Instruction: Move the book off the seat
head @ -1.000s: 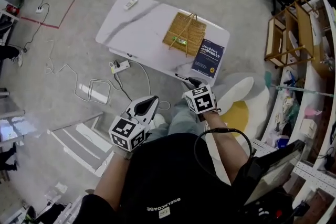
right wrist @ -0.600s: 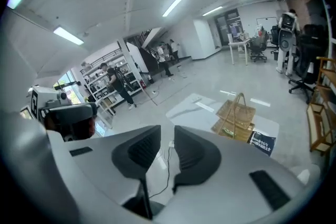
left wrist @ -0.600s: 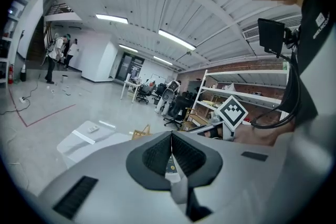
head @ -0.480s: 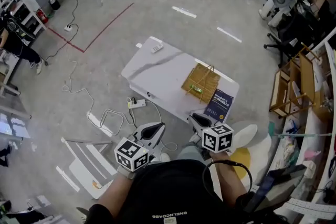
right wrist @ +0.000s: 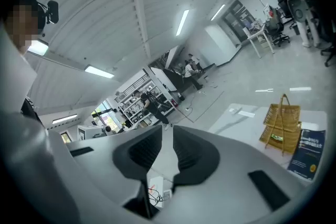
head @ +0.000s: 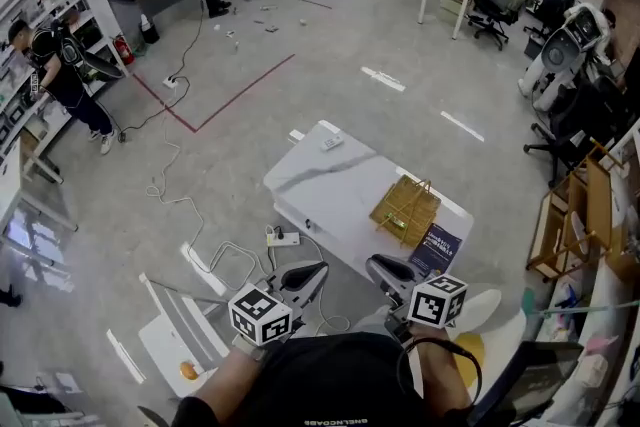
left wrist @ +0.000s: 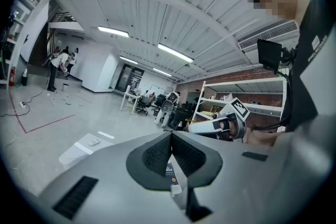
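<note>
The dark blue book (head: 437, 248) lies flat on the near right corner of the white table (head: 325, 183), beside a woven basket (head: 405, 210). Both grippers are held up near the person's chest, short of the table and touching nothing. My left gripper (head: 303, 277) has its pads (left wrist: 159, 155) meeting at the tips, with nothing held. The jaws of my right gripper (head: 384, 271) have just been closing; a thin gap is left and nothing is between them. In the right gripper view the book (right wrist: 310, 153) and basket (right wrist: 281, 123) are at the right.
A power strip (head: 283, 237) and cables lie on the floor by the table. A white and yellow seat (head: 468, 340) is at the lower right. Shelving (head: 585, 225) and office chairs line the right side. People stand far off at the left.
Both grippers have risen and drawn back from the table. The head view has swung up, so the table and book look smaller and farther away.
</note>
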`<state>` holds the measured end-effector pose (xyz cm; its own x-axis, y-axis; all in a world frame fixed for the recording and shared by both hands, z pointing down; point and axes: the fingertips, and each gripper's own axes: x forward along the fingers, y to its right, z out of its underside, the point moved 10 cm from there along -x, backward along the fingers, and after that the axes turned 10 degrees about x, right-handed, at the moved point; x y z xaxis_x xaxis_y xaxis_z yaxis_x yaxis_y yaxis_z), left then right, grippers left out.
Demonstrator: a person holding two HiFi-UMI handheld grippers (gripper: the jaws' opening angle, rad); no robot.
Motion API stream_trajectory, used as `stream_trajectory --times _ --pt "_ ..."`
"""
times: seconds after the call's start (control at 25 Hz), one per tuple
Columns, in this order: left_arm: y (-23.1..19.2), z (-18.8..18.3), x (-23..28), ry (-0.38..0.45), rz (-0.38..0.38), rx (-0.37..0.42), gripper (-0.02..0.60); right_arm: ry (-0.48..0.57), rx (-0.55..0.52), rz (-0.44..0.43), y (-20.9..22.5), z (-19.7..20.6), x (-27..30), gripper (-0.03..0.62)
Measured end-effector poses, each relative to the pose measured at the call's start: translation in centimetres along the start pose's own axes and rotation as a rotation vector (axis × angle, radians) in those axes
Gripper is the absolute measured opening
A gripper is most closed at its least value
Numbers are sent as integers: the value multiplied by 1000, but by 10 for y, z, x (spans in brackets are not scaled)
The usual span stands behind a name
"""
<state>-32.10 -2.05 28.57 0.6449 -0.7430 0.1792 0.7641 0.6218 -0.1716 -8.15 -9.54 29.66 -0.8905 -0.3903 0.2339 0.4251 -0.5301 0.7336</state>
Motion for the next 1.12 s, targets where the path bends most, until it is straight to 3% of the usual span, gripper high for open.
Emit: stream_trajectory --times 0.28,1.12 --pt "10 0 -7 67 5 -12 6 37 -40 -40 -9 4 -10 66" --pt "38 15 -17 82 45 -24 6 55 -22 -10 -15 41 -37 64"
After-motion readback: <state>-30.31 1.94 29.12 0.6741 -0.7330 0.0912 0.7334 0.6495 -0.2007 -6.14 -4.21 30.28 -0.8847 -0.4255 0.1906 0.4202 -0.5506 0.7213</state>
